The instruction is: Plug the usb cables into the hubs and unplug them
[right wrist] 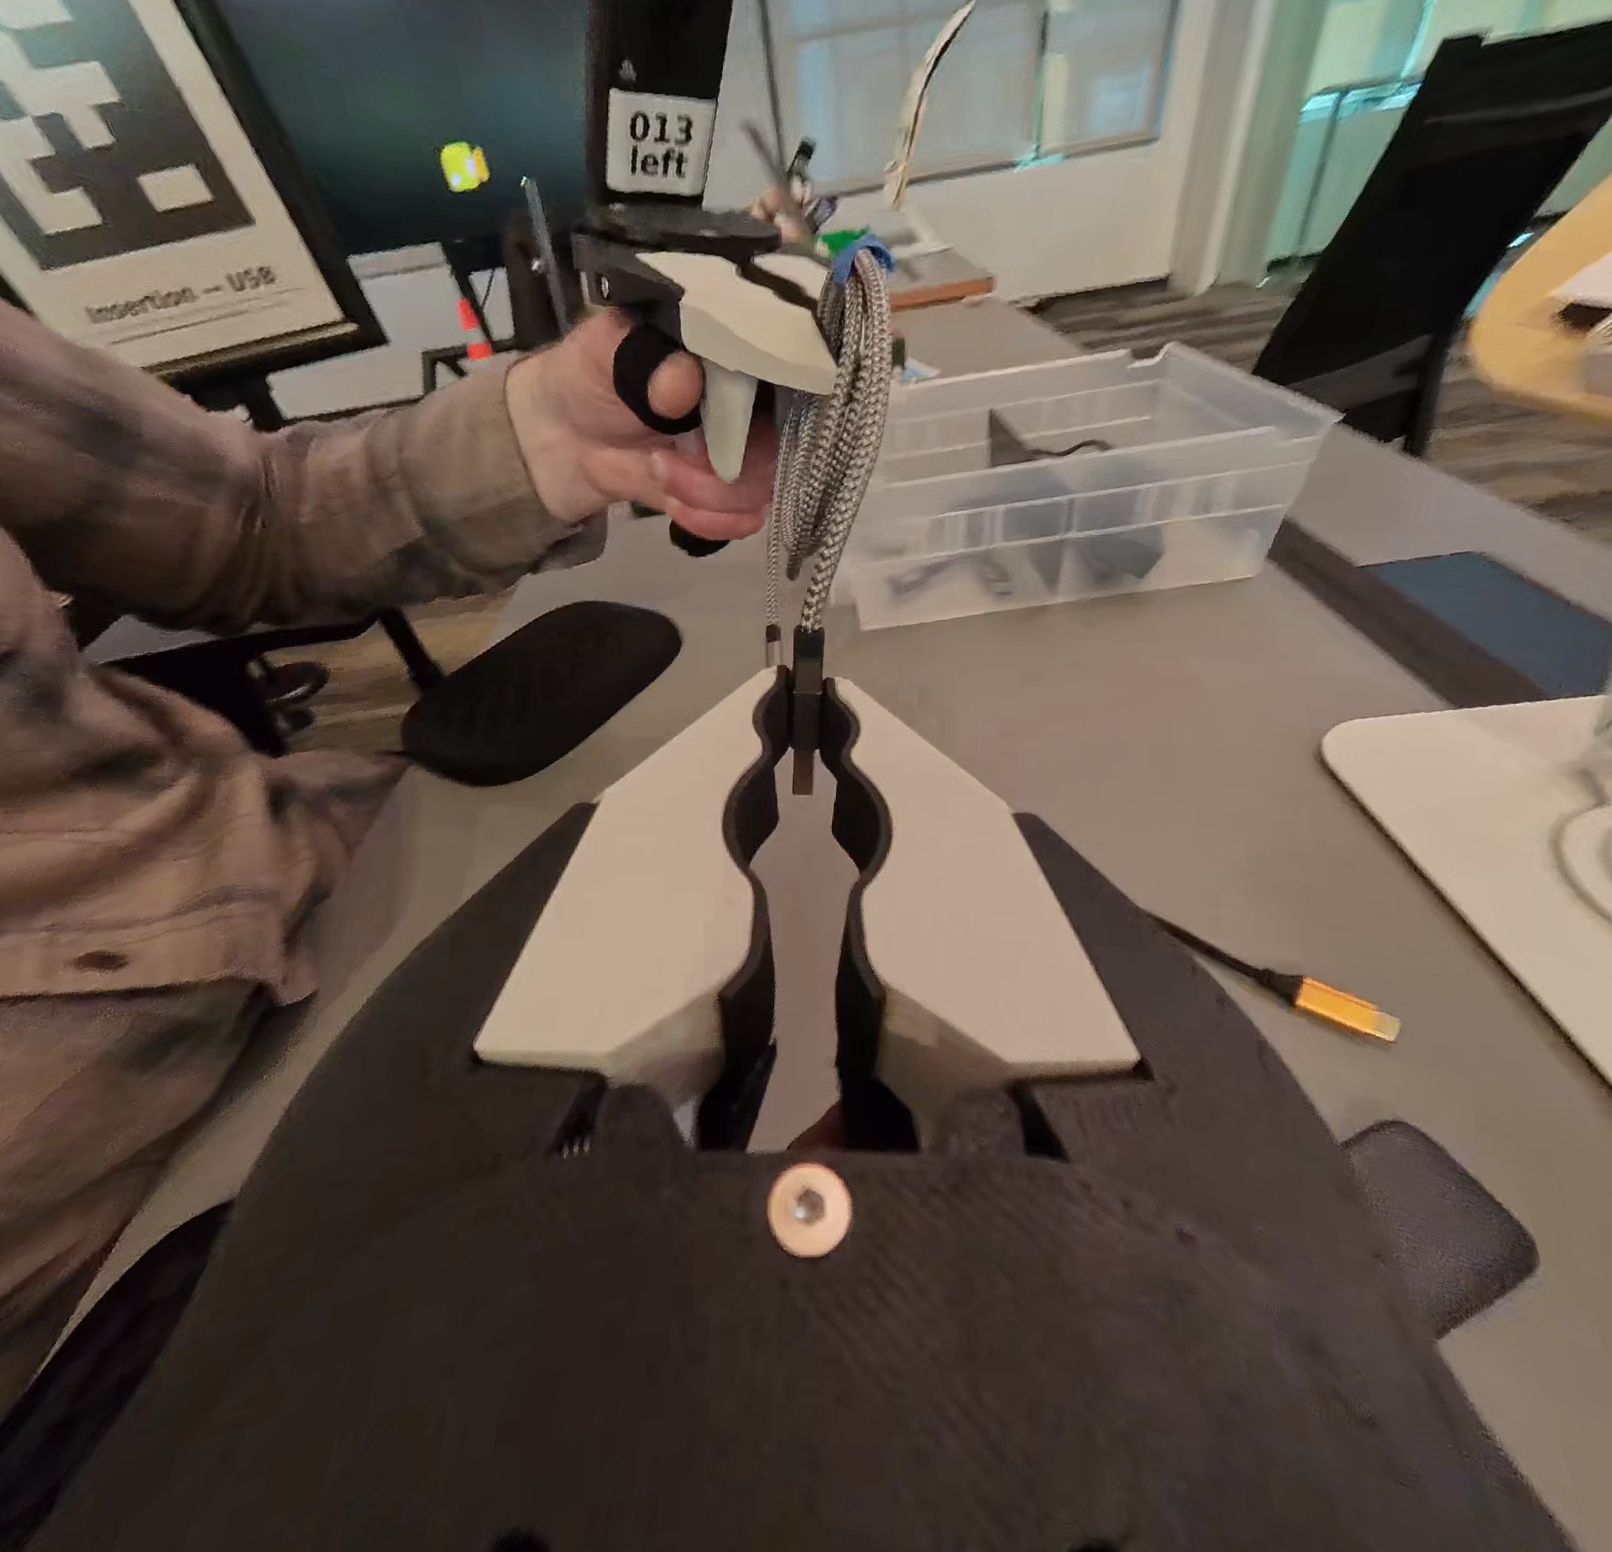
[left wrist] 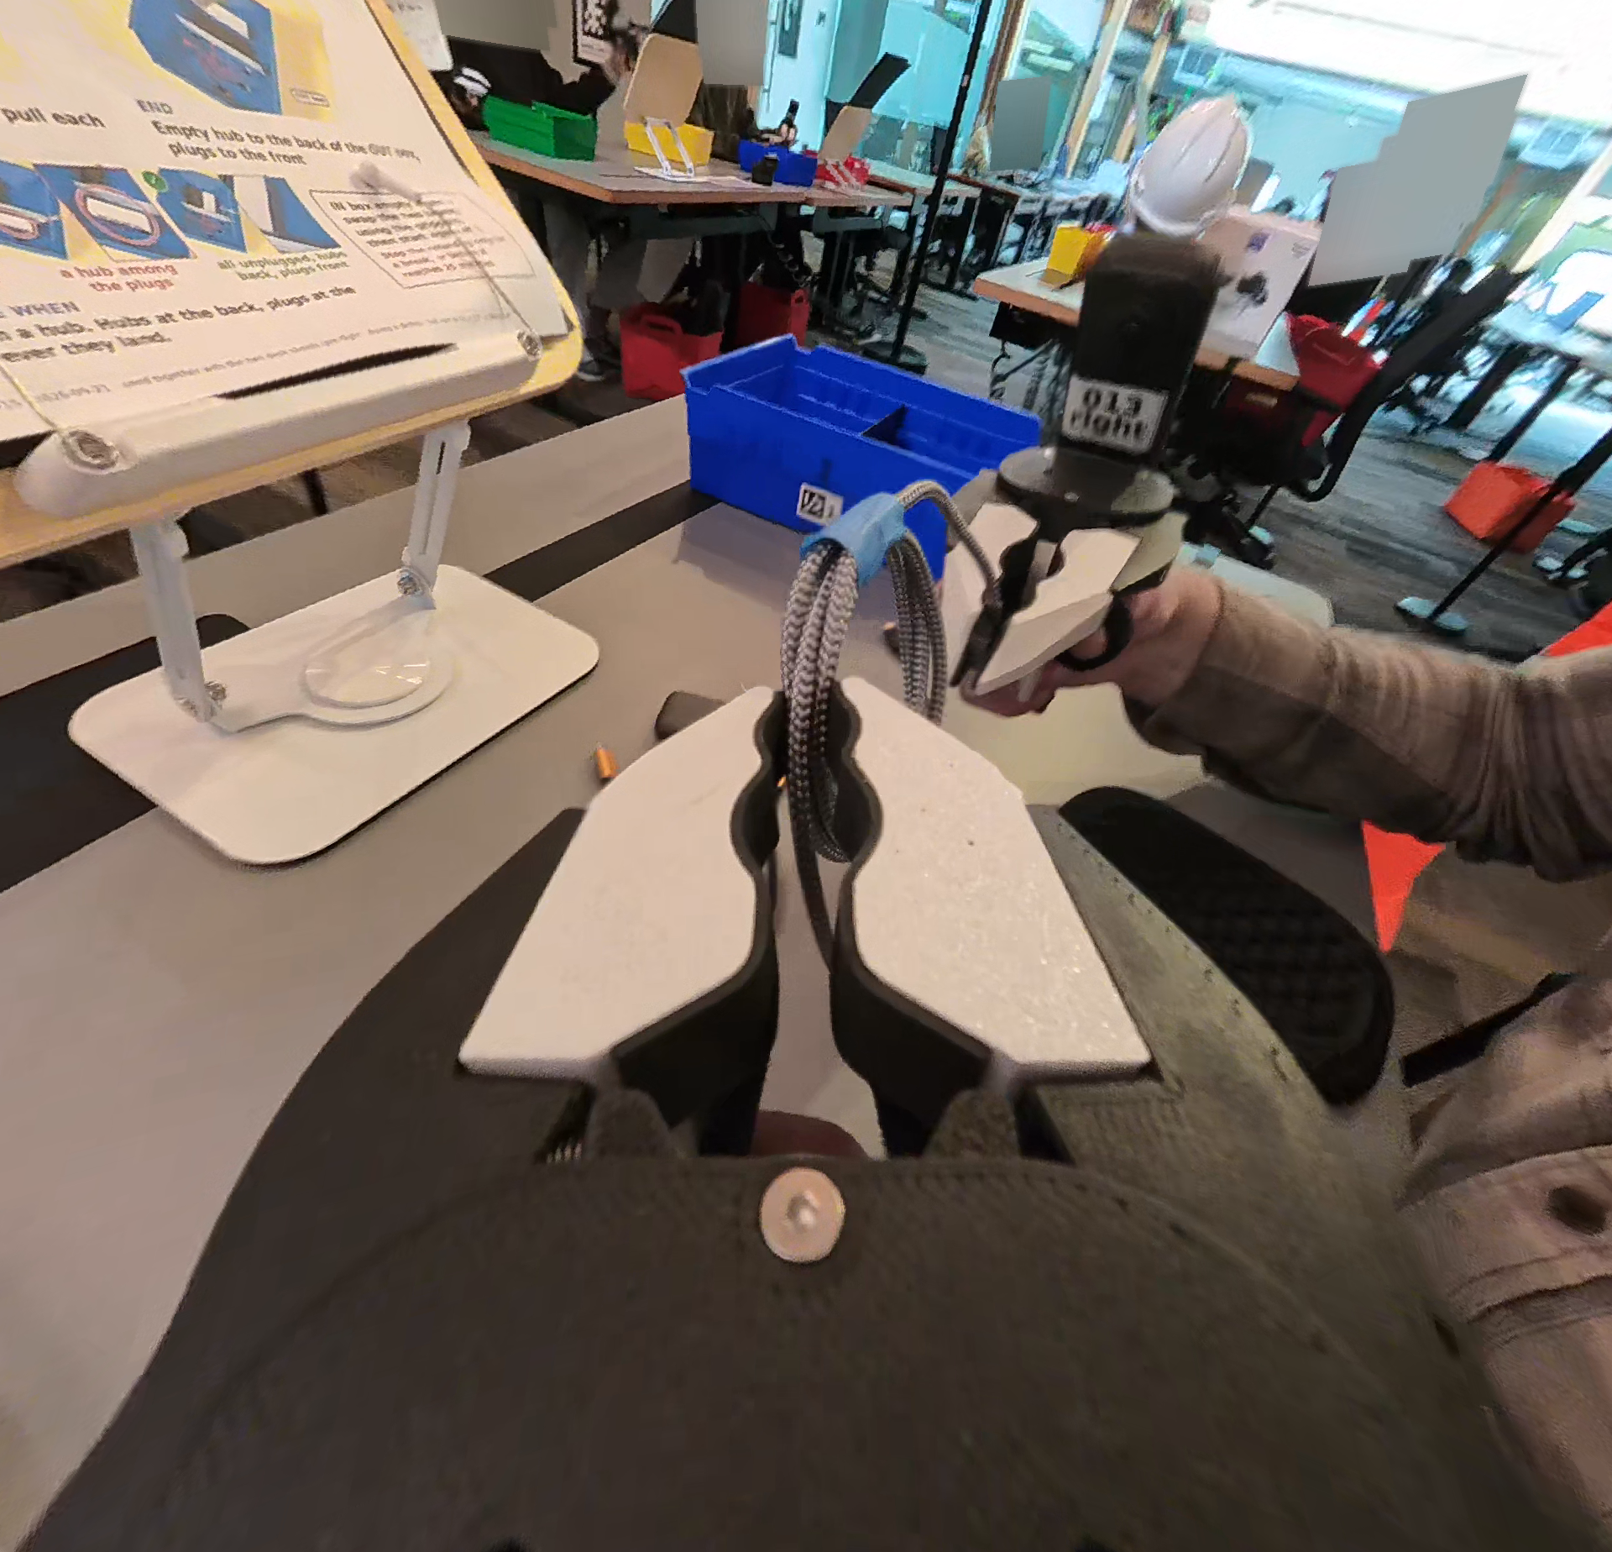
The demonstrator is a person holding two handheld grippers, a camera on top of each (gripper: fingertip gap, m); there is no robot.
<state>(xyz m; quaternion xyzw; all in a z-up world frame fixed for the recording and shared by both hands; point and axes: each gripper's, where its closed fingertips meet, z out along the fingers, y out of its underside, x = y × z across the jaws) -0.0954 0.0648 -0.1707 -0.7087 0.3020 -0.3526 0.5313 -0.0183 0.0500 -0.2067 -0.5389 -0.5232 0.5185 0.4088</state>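
My left gripper (left wrist: pixel 807 707) is shut on a bundle of grey braided USB cable (left wrist: pixel 816 638), looped and bound near the top with blue tape (left wrist: pixel 859 528). It holds the bundle above the grey table (left wrist: pixel 523 638). My right gripper (right wrist: pixel 802 690) is shut on the dark USB plug (right wrist: pixel 807 690) at one end of that cable; the metal tip points back between the fingers. In the left wrist view the right gripper (left wrist: pixel 1003 620) grips the plug to the right of the bundle. In the right wrist view the left gripper (right wrist: pixel 820 306) holds the bundle (right wrist: pixel 829 428) higher up. A second, silver plug end (right wrist: pixel 771 642) hangs free.
A blue bin (left wrist: pixel 829 437) stands behind the cable. A clear bin (right wrist: pixel 1090 480) holds dark cables and hubs. An orange-tipped USB plug (right wrist: pixel 1339 1008) lies on the table. A white stand (left wrist: pixel 331 699) carries an instruction sheet at the left. Black chairs stand beside the table.
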